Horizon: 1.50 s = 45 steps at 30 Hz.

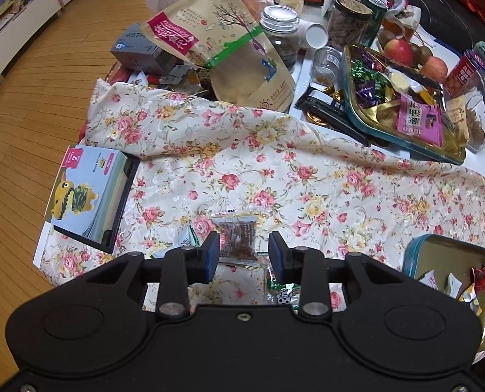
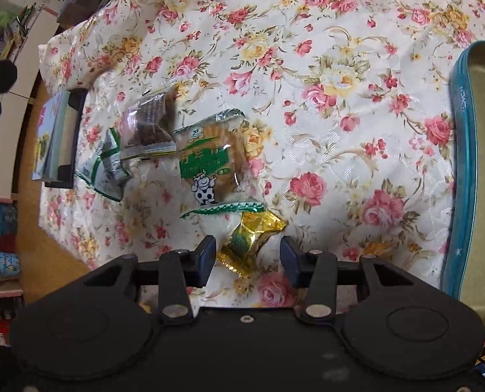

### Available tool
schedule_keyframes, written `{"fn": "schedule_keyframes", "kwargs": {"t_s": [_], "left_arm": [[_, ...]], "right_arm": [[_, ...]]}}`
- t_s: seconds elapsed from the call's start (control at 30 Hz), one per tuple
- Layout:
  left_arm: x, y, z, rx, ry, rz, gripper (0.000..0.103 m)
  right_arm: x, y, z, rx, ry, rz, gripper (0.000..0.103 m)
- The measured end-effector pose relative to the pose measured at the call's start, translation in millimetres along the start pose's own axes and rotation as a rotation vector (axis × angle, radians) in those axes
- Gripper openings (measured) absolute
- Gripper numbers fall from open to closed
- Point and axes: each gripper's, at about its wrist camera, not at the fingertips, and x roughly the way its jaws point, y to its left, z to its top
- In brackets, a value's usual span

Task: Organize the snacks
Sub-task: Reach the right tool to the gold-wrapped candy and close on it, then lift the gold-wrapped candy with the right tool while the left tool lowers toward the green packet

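Observation:
My left gripper (image 1: 244,245) hangs open over the floral cloth (image 1: 275,170). A brown snack in a clear wrapper (image 1: 237,238) shows between its blue pads, lying on the cloth below them. In the right wrist view that brown snack (image 2: 147,124) lies beside a cow-print biscuit packet (image 2: 206,160) and a green-and-white packet (image 2: 105,170). My right gripper (image 2: 248,248) is low over the cloth with a gold-wrapped candy (image 2: 250,243) between its pads, and I see small gaps at each pad. A teal tin with a gold inside (image 2: 471,163) sits at the right.
A box with a cartoon figure (image 1: 85,202) lies at the cloth's left edge. At the back stand a kraft snack bag (image 1: 229,42), jars (image 1: 280,32) and a gold tray of sweets (image 1: 389,124). The teal tin (image 1: 415,258) holds a few wrapped snacks. Wood floor lies to the left.

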Motion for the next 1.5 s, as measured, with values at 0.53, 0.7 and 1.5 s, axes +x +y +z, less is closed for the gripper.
{"fn": "schedule_keyframes", "kwargs": {"t_s": [0.53,0.7,1.5], "left_arm": [[9,4,-1,-0.011,0.036,-0.007,0.043],[16,1,-3,-0.019,0.069,-0.028,0.043],[78,-28,-24,-0.074,0.191,-0.011,0.043]], "right_arm": [[3,15,-13,-0.297,-0.191,-0.219,0.019],[-3,-11,-7,-0.279,-0.256,-0.263,0.019],[-29,-47,3,-0.108,-0.193,-0.086,0.020]]}}
